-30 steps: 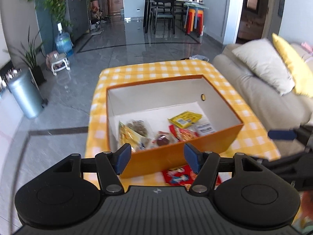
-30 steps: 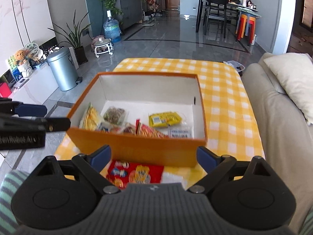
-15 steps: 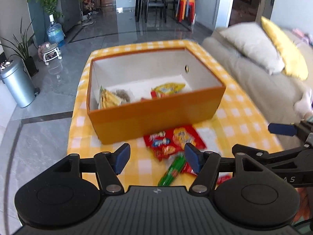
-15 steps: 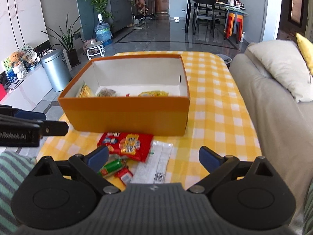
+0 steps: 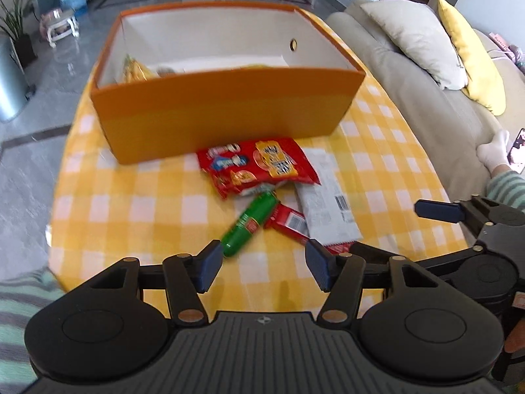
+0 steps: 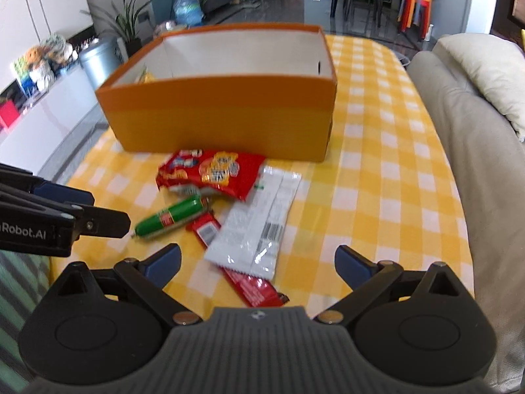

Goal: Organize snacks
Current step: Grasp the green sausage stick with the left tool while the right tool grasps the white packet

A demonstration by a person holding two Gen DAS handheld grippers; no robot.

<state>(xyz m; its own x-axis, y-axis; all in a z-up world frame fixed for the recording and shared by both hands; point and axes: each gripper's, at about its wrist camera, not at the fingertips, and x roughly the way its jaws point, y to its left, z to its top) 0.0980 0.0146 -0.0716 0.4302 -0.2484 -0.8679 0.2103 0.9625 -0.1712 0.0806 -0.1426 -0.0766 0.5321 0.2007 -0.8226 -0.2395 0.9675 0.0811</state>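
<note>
Both jaws spread wide, gripping nothing: glossy green tube (image 5: pixel 250 224) just ahead of left gripper (image 5: pixel 263 270), crinkly white wrapper (image 6: pixel 256 226) ahead of right gripper (image 6: pixel 258 265), matte orange cardboard box (image 6: pixel 223 121) beyond

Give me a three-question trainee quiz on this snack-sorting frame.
1. True or false: the left tool is shut on the green sausage stick.
2. Which packet lies closest to the orange box? A white packet; B big red snack bag; C red bar
3. Fill in: the white packet lies partly over the ___.

Key: 1 false, both tools are open and empty (right tool); 2 B; 3 red bar.
</note>
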